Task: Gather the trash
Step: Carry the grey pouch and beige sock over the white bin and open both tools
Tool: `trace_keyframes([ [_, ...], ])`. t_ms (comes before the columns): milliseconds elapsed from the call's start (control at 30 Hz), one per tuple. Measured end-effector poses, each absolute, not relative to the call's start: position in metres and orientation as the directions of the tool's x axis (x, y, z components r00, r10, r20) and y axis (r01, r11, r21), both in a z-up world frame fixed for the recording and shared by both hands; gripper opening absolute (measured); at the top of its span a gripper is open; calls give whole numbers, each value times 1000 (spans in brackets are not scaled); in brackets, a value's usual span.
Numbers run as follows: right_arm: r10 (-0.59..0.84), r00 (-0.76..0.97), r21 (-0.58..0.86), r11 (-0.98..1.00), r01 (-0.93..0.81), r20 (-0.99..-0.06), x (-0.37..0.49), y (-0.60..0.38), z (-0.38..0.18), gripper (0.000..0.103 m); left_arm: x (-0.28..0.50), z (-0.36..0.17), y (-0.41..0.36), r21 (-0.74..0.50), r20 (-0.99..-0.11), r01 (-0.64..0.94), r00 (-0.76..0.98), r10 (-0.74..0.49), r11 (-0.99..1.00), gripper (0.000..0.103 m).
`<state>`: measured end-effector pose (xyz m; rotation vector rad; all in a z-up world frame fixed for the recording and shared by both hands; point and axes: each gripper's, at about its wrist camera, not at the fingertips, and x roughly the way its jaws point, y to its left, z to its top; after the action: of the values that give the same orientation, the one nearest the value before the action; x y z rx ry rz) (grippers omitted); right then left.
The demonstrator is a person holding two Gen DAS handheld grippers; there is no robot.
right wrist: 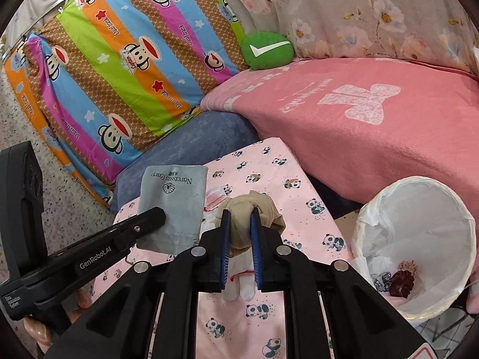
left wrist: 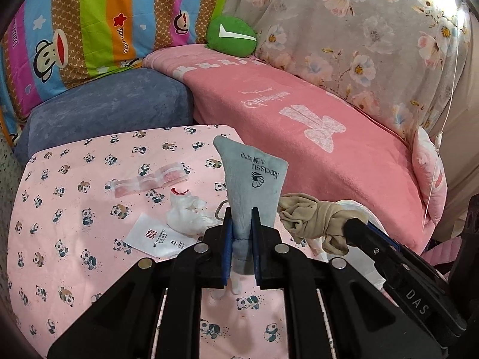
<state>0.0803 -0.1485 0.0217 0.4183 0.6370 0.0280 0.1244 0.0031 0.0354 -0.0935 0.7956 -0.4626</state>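
Left gripper clenched on a grey-blue cloth pouch, blue pads pressed against its narrow lower part; pouch standing up from the pads, printed side turned to the left wrist camera, held clear above the panda-print sheet

Right gripper clenched on a bundle of beige fabric, wadded and knotted, with a white bit hanging below the pads. Same bundle seen in the left wrist view just right of the pouch, near it, touching or not unclear

Lying on the panda-print sheet in the left wrist view: a crumpled white tissue with a red-edged scrap on top, a white hotel-printed packet touching the tissue's lower left, and a clear wrapper with pink inside further back, apart from both

White-lined trash bin at the right of the right wrist view, beside the sheet's edge, mouth tilted toward the camera, with a dark red crumpled item and some patterned scraps at its bottom

Behind: pink blanket, blue-grey cushion, striped cartoon-monkey fabric, floral fabric and a green round cushion with a white tick
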Motion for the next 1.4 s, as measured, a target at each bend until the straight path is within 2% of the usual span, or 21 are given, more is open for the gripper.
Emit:
trace_keyframes([
  [267, 116, 830, 407, 903, 141, -545, 52, -181, 33, 14, 108, 48, -23, -227, -652, 411, 610, -451, 883, 11],
  [633, 44, 843, 429, 874, 228, -536, 19, -231, 33, 14, 89, 43, -83, -196, -673, 494, 561, -483, 847, 11],
  [1400, -81, 816, 478, 776, 412, -572, -35, -336, -3, 14, 61, 19, -198, -162, -736, 657, 417, -533, 737, 13],
])
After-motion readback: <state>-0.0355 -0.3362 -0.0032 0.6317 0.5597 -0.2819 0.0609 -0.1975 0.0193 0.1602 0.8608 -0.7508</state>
